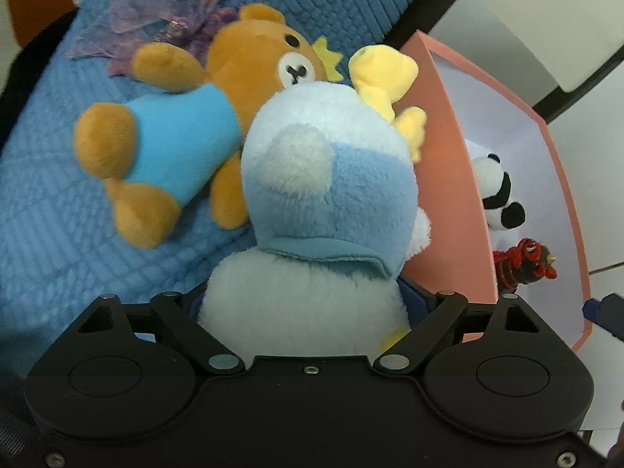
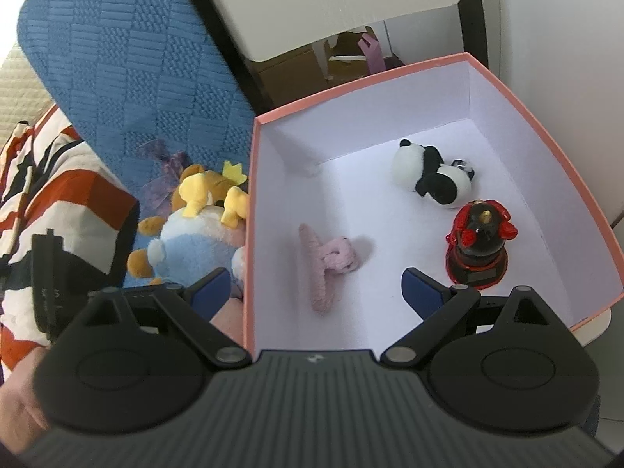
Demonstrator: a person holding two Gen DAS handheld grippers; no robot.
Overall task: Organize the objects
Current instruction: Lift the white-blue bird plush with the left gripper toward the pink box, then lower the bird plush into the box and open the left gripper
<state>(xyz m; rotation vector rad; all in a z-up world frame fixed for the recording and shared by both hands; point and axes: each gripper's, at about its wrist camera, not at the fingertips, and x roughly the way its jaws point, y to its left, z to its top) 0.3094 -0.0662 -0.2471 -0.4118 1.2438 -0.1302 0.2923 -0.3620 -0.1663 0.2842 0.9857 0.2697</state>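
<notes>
My left gripper [image 1: 308, 304] is shut on a light blue and white plush [image 1: 312, 202] with yellow antlers, held just left of the pink box [image 1: 440, 195]. The plush also shows in the right wrist view [image 2: 195, 245]. A brown bear plush [image 1: 175, 124] in a blue shirt lies on the blue cushion [image 1: 50, 214] behind it. My right gripper [image 2: 316, 292] is open and empty over the near wall of the pink box [image 2: 249, 234]. Inside lie a panda plush [image 2: 433, 175], a red and black figurine [image 2: 479, 241] and a pink fuzzy clip [image 2: 323, 265].
A purple ribbon bow [image 1: 167, 19] lies on the cushion behind the bear. A striped red, white and black cloth [image 2: 58, 202] is at the left. A white chair with black frame [image 2: 331, 4] stands behind the box.
</notes>
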